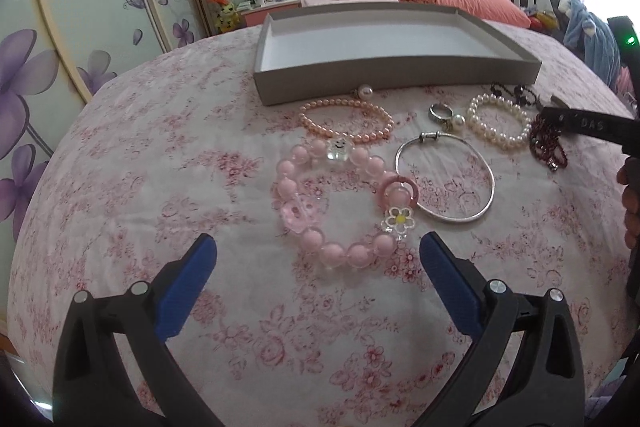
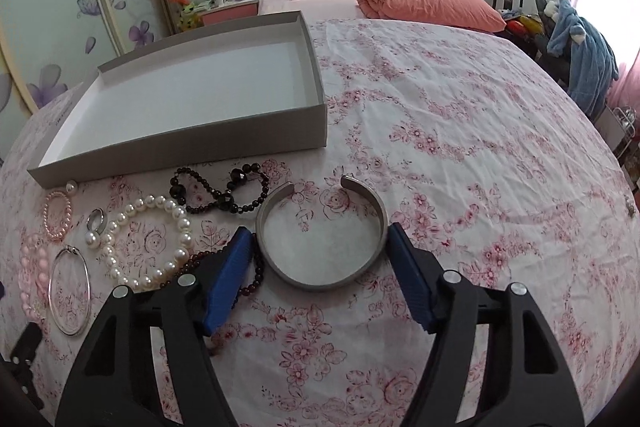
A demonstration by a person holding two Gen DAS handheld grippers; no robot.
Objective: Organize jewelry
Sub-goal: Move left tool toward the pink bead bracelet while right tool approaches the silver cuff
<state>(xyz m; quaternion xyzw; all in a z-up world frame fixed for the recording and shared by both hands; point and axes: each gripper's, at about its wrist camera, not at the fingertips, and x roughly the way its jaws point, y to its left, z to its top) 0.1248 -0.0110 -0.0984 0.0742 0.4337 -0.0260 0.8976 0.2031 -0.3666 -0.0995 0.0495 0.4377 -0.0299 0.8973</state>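
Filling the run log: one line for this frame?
left claw open near pink bead bracelet | right claw open around silver cuff | tray empty

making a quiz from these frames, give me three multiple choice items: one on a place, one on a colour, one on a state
1. Where does the cuff lie?
A. in the box
B. between the right hand-held gripper's fingers
C. on the pillow

2. What colour is the big-bead bracelet?
A. pink
B. green
C. black

3. What is the box like inside?
A. full of rings
B. lidded
C. empty

Key: B, a blue finger stands at each side of the cuff; A, its beads are pink; C, only its white floor shows.
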